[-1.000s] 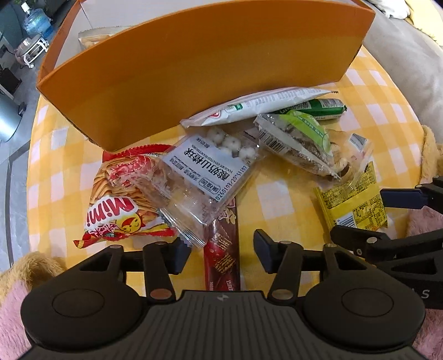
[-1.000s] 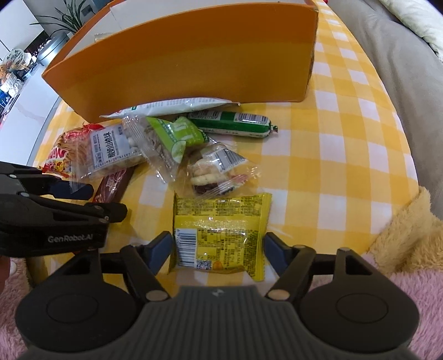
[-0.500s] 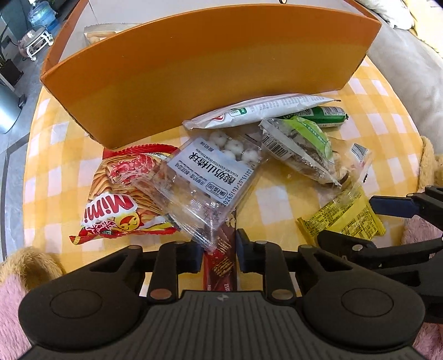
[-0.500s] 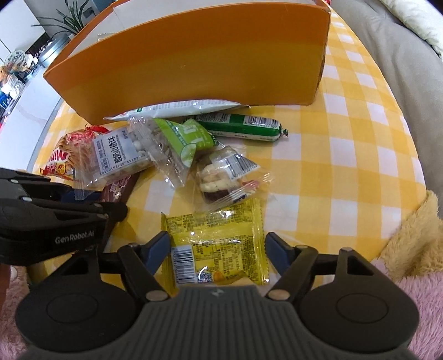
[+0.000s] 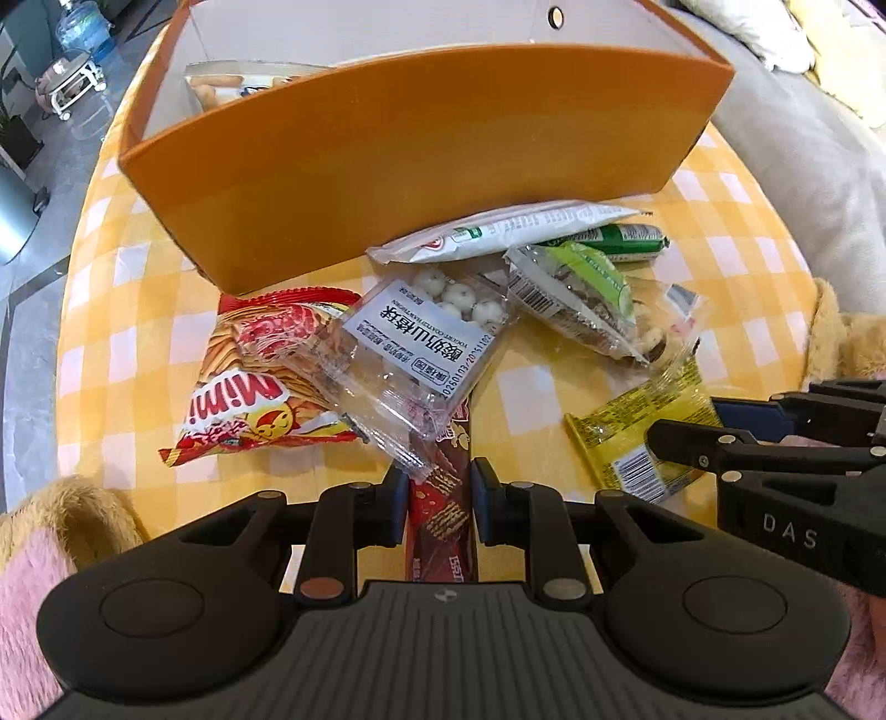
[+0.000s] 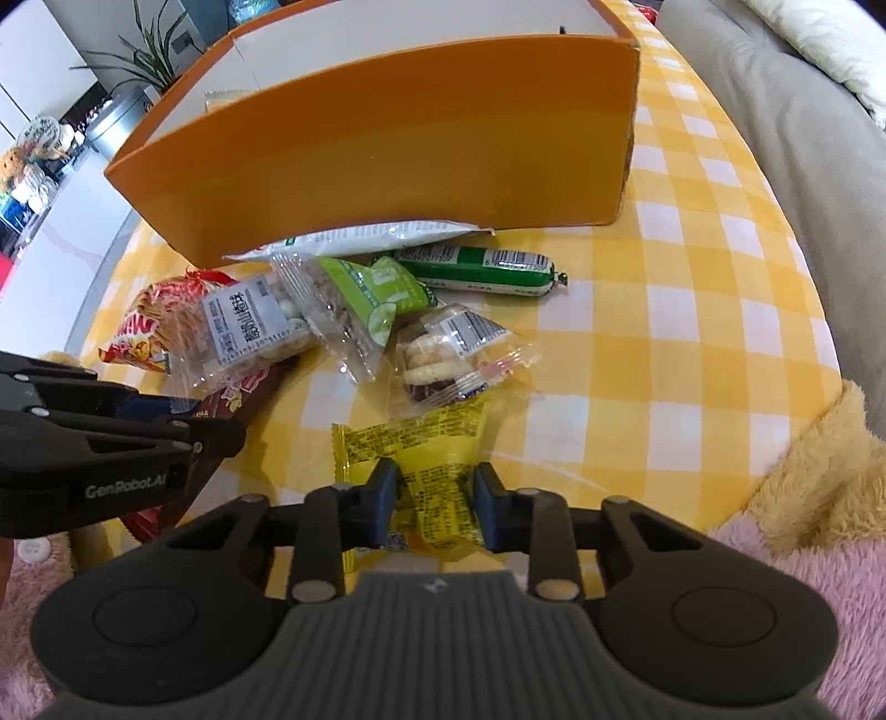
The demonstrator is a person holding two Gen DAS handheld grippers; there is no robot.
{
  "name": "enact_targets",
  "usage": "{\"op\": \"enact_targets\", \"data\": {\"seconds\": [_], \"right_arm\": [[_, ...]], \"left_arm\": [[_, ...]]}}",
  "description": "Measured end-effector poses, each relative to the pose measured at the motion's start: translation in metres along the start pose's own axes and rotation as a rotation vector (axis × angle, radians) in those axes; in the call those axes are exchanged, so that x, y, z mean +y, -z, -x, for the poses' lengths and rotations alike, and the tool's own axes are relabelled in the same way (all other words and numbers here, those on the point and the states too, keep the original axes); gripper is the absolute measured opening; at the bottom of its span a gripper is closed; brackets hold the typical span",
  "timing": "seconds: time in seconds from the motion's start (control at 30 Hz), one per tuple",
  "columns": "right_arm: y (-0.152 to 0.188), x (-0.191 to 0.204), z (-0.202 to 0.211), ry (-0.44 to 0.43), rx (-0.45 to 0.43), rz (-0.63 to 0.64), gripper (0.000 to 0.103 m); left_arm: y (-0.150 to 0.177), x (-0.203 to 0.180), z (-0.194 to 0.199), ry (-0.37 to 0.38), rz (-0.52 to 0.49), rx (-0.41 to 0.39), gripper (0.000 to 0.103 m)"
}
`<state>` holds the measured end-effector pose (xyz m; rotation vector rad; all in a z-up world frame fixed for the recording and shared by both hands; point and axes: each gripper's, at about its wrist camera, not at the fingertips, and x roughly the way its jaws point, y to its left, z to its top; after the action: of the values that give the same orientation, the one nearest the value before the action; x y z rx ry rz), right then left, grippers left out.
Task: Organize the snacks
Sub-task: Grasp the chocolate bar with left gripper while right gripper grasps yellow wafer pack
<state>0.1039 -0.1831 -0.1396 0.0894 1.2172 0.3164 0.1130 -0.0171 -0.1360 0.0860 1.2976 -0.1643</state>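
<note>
On my left wrist view, the left gripper pinches the dark red snack bar near the orange box. On my right wrist view, the right gripper is closing, squeezing the yellow packet on the tabletop.

This is looking like a home living room: a yellow-and-white checked tablecloth is covering a round table, with a grey sofa and its pale cushion sitting at two o'clock. At eleven o'clock a potted plant is standing by white cabinets, and a water jug is resting on the tiled floor. Fluffy pink and tan fabric is lying at the near edge, at five o'clock.
</note>
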Motion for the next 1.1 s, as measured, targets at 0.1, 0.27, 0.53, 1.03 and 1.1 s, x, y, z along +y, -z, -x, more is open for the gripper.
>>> {"op": "enact_targets", "data": {"seconds": [0.1,0.27,0.53,1.03,1.1], "right_arm": [[0.001,-0.007,0.002,-0.005,-0.005,-0.043,0.042],[0.002,0.001,0.000,0.002,-0.006,-0.001,0.077],[0.004,0.031,-0.022,0.073,0.062,0.107,0.083],[0.009,0.050,-0.027,0.149,0.053,0.215,0.070],[0.009,0.051,-0.024,0.144,0.044,0.224,0.059]], "left_arm": [[0.001,0.002,0.001,0.003,0.009,0.003,0.025],[0.002,0.003,-0.002,-0.003,0.010,0.012,0.025],[0.001,0.007,-0.019,0.002,0.008,0.076,0.025],[-0.001,-0.004,-0.023,-0.030,-0.029,0.078,0.037],[-0.001,-0.005,-0.023,-0.027,-0.032,0.080,0.030]]}}
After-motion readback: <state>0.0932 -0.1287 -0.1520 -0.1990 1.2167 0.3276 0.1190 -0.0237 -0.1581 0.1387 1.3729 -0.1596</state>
